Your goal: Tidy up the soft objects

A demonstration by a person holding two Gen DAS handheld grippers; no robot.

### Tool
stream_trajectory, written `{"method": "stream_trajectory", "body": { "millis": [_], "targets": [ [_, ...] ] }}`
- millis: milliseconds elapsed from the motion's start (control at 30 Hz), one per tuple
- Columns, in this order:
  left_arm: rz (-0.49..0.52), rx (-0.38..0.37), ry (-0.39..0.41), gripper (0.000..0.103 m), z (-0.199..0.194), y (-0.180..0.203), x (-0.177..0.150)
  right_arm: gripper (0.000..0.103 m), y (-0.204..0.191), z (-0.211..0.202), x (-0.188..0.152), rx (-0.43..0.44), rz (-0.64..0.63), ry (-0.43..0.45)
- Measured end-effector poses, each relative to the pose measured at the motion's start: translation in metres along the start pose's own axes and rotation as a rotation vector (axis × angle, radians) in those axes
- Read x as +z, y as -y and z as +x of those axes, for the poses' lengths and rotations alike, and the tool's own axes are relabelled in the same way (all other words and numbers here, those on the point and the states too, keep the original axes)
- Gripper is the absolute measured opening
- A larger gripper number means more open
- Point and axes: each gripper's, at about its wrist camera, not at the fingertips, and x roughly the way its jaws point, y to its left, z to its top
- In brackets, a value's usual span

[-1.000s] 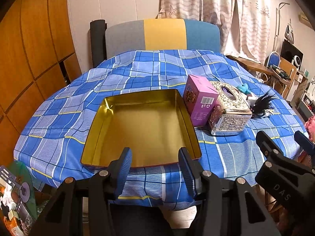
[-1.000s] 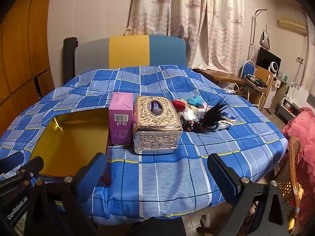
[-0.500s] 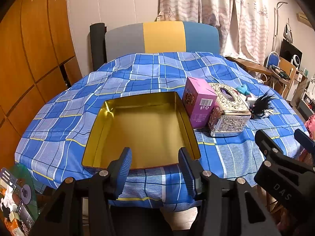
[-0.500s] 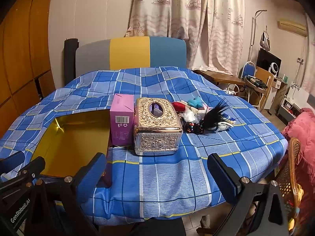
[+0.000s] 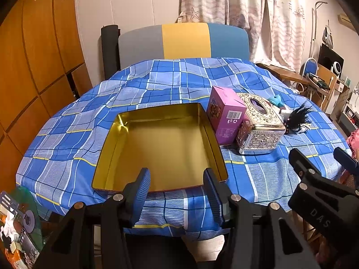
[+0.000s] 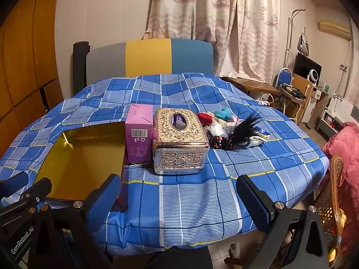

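We see both the left hand-held gripper (image 5: 177,190) and right hand-held gripper (image 6: 179,195) parted and empty, low in frame, before the near tabletop (image 6: 190,192) edge.

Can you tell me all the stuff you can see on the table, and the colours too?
tin tray: one, gold inside, empty, left part of the table.
carton: one, pink and purple, upright between tray and tissue box.
tissue box: one, ornate silver-gold, right of the carton.
pile of soft objects: one heap, red, teal, white and black feathery pieces, right of the tissue box.
tablecloth: one, blue plaid, covering the table.
chair: one, grey, yellow and blue, behind the table.
left gripper: black with blue pads, open, empty.
right gripper: same, open wide, empty.
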Motion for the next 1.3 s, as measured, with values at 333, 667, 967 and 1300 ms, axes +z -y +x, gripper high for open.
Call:
{"method": "stream_trajectory", "body": {
  "millis": [333, 667, 967, 1300],
  "targets": [
    [0.0, -0.003, -0.006, 0.049, 0.001, 0.0, 0.0, 0.103, 0.001, 0.002, -0.001, 0.002, 0.007, -0.014],
    [-0.004, -0.015, -0.028, 0.049, 0.008, 0.0, 0.0, 0.103, 0.005, 0.006, 0.001, -0.005, 0.02, -0.027],
    [-0.001, -0.106, -0.078, 0.049, 0.022, 0.003, 0.003, 0.103, 0.015, 0.019, 0.003, 0.006, 0.034, -0.033],
    [-0.029, -0.435, -0.184, 0.049, 0.053, 0.016, 0.002, 0.103, 0.096, 0.077, -0.003, 0.021, 0.117, -0.043]
  ]
}}
